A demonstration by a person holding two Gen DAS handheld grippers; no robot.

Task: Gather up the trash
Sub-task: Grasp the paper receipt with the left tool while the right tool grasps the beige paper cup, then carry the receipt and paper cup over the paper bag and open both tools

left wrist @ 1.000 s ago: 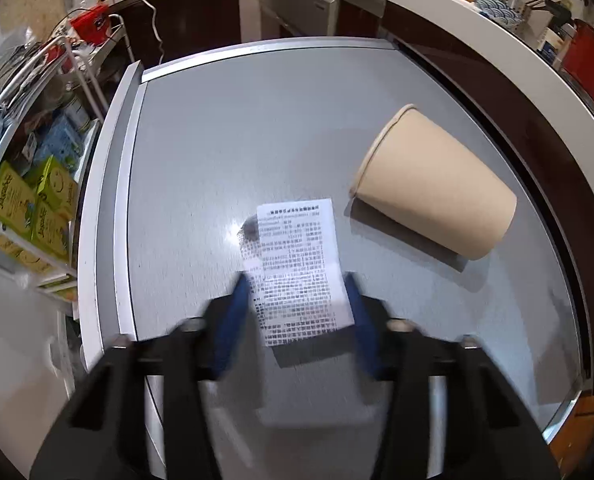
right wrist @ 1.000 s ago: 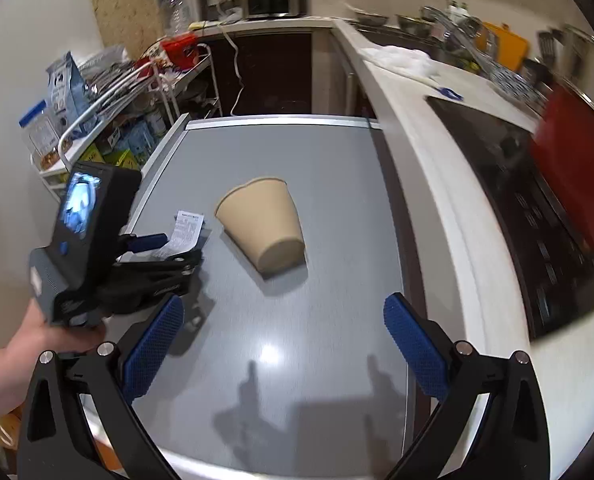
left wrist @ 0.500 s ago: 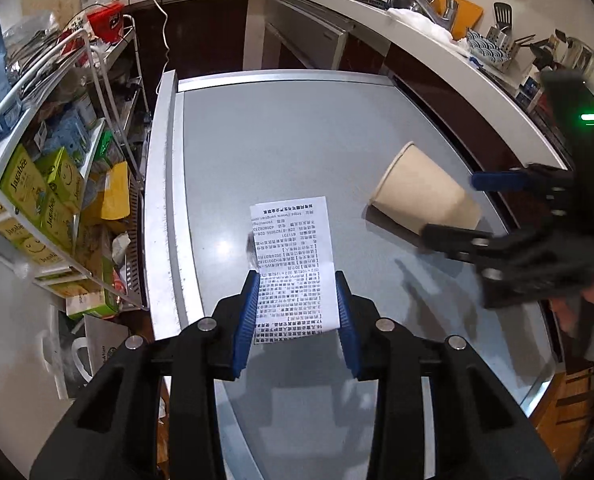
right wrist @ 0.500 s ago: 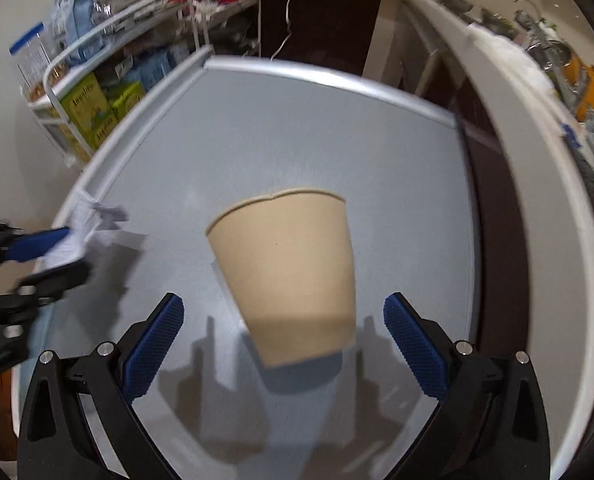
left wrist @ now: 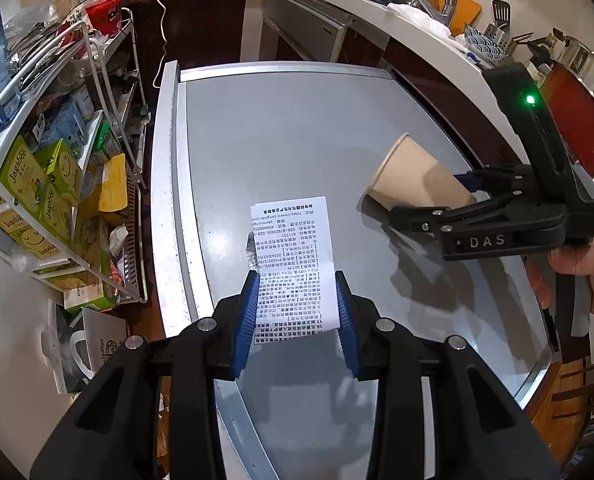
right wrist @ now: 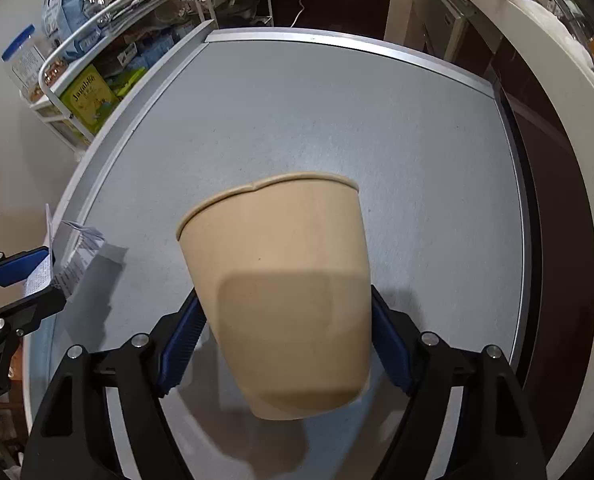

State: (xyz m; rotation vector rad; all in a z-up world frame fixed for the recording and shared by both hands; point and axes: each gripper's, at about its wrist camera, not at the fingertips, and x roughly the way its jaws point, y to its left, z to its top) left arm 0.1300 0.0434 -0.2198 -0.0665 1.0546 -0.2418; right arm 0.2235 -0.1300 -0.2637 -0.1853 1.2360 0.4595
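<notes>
Two pieces of trash are in hand above the tabletop (left wrist: 297, 128), the left tool (left wrist: 297, 304) clamping the receipt (left wrist: 293, 256), the right tool (right wrist: 285, 336) gripping the cup (right wrist: 281, 280); no bin shows, so disposal remains.

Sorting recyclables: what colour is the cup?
Plain tan paper cup, clearest in the right wrist view.

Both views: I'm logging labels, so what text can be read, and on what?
"DAS": on the right claw.
"Jagabee": on green boxes on the rack, also seen in the right view.
Receipt in the left claw: dense print, upside down, too small to read.
Cup: no text.
</notes>
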